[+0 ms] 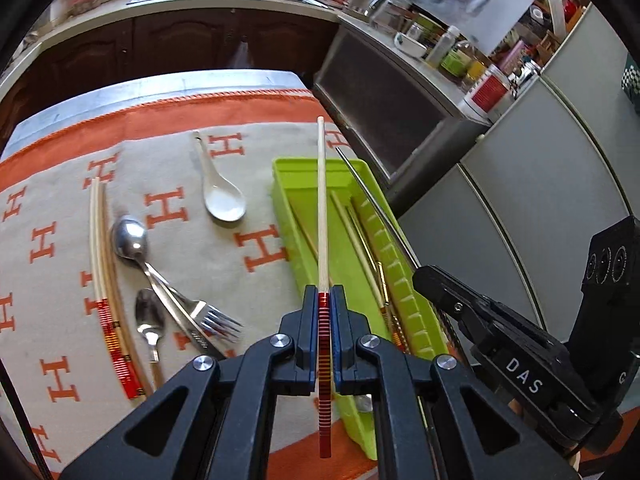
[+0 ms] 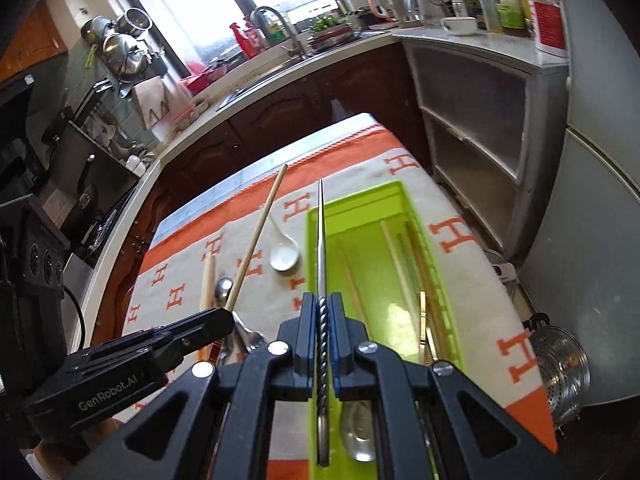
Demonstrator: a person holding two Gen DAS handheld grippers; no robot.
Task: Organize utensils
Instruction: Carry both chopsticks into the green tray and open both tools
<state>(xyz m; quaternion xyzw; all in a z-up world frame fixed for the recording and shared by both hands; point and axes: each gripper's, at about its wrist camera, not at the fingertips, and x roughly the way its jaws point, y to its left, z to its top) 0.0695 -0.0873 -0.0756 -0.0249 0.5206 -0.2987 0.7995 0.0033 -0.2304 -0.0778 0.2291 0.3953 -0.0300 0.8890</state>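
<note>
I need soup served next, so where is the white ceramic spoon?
In the left wrist view, the white ceramic spoon lies on the cloth, left of the green tray.

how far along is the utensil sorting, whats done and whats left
Done: several chopsticks already lie in the green tray. In hand: the left claw is shut on a wooden chopstick, and the right claw is shut on a metal chopstick, both over the tray. Left on the cloth: a white spoon, two metal spoons, a fork and a chopstick pair.

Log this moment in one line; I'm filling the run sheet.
left gripper: shut on red-banded wooden chopstick | right gripper: shut on twisted metal chopstick | both over green plastic tray
</note>
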